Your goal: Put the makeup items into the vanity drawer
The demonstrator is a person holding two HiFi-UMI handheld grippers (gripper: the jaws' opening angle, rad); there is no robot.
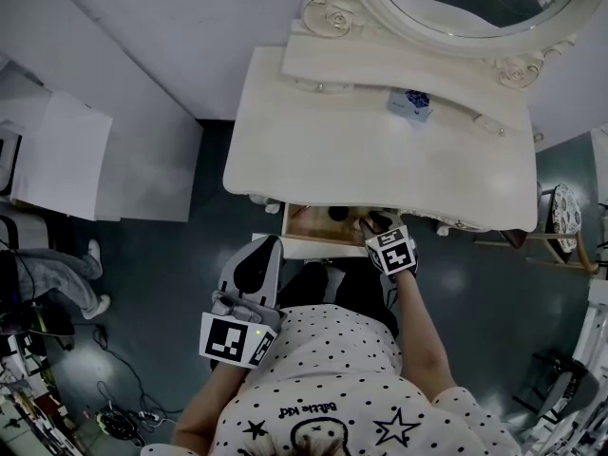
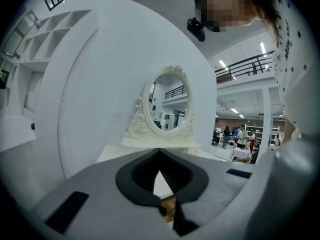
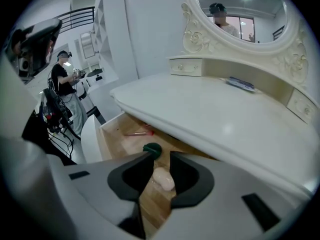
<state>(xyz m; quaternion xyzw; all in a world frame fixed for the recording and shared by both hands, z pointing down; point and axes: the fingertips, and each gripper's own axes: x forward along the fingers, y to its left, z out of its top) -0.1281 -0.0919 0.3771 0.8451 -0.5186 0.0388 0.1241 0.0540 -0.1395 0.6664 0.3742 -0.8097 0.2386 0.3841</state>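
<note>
The cream vanity (image 1: 380, 150) has its wooden drawer (image 1: 309, 221) pulled out under the front edge. My right gripper (image 1: 377, 224) reaches into that drawer. In the right gripper view its jaws (image 3: 160, 156) stand apart, and a pale pink makeup sponge (image 3: 163, 179) lies on the drawer floor between them; the pads do not press on it. A green round-capped item (image 3: 152, 148) and a red lipstick (image 3: 139, 133) lie further in. My left gripper (image 1: 267, 247) hangs by the person's torso, short of the drawer, tips together (image 2: 159, 153) and empty.
An oval mirror (image 3: 240, 9) rises at the vanity's back above small drawers. A blue packet (image 1: 410, 103) lies on the back shelf. The tabletop overhangs the drawer closely. A stool (image 1: 566, 207) stands to the right; people and cables (image 1: 114, 416) are at the left.
</note>
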